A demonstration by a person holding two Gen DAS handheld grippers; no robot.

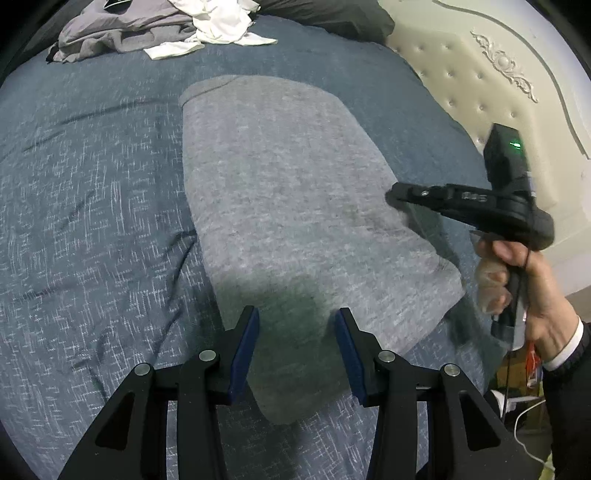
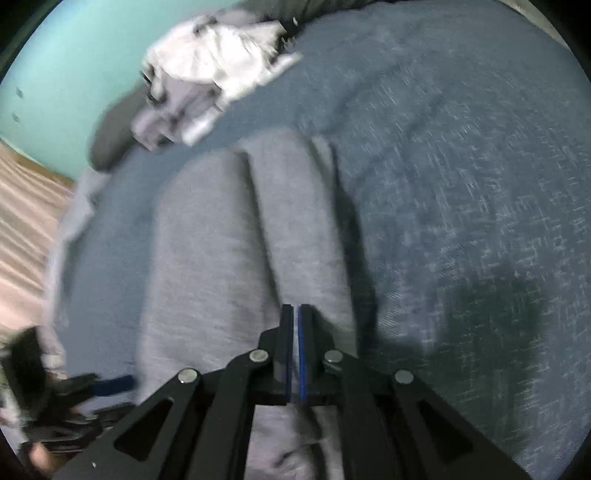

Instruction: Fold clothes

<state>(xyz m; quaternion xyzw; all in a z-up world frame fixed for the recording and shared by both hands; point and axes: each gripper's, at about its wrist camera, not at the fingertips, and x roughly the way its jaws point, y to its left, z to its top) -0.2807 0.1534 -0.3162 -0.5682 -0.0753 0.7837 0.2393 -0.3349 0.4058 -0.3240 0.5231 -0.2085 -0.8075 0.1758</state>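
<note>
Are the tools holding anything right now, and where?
The left tool is open, holding nothing. The right tool is shut; whether it pinches the grey garment cannot be told.

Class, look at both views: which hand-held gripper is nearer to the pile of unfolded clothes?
Neither clearly. The left hand-held gripper and right hand-held gripper both work at the gray garment, far from the pile of unfolded clothes.

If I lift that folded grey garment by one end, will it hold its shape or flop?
The grey garment will probably flop: it looks like soft knit lying limp on the bed cover. Its folded layers seem loose, so they would likely slide apart. It looks light and unlikely to slip from the padded left gripper.
</note>
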